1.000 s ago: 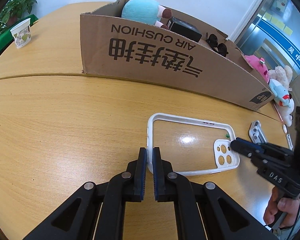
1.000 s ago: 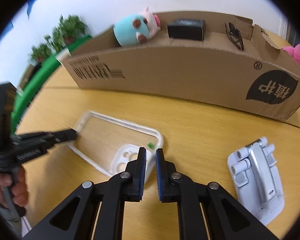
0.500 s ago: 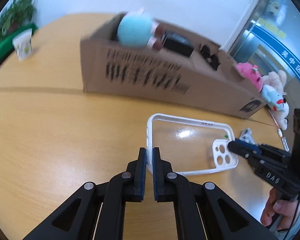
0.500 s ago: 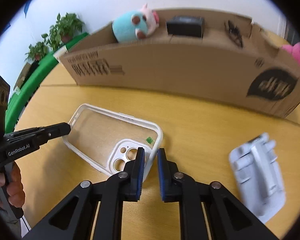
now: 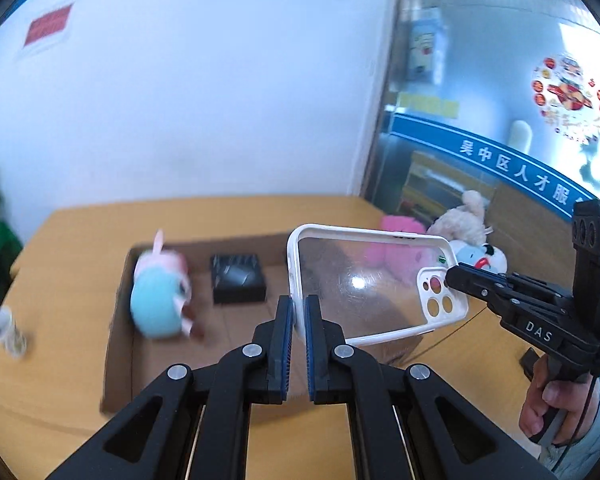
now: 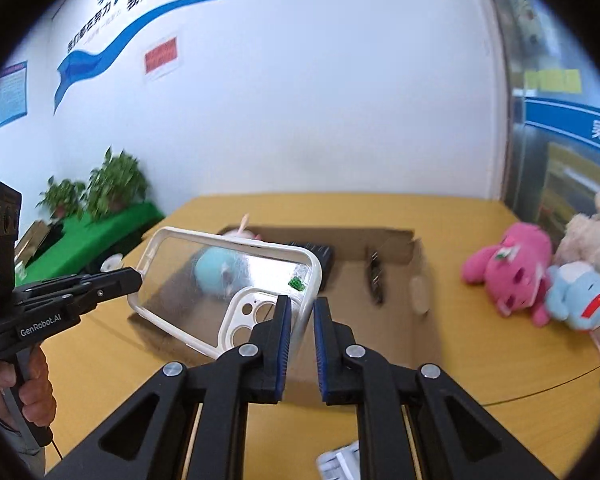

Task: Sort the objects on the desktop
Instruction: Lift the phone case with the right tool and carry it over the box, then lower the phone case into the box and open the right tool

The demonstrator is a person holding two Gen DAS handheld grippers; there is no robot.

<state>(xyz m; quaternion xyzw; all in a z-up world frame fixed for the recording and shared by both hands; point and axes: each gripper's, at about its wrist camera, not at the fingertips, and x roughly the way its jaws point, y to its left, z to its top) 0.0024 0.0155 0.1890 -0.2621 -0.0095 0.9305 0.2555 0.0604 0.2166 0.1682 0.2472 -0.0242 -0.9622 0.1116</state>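
A clear phone case with a white rim (image 5: 364, 280) hangs in the air above the open cardboard box (image 5: 118, 344). My left gripper (image 5: 299, 312) is shut on the rim of its plain end. My right gripper (image 6: 300, 316) is shut on the rim at the camera-cutout end, with the case (image 6: 228, 276) stretching away to the left. The box (image 6: 420, 320) holds a blue-and-pink plush (image 5: 160, 296), a black box (image 5: 238, 284) and dark glasses (image 6: 376, 280).
Pink, cream and light-blue plush toys (image 6: 508, 276) lie on the wooden table (image 6: 480, 232) right of the box. A paper cup (image 5: 6, 332) stands at the left. A white phone stand (image 6: 340, 460) lies at the near edge. Green plants (image 6: 112, 188) stand beyond the table.
Both grippers have lifted the phone case off the table and carried it up over the open box. The views now look down into the box.
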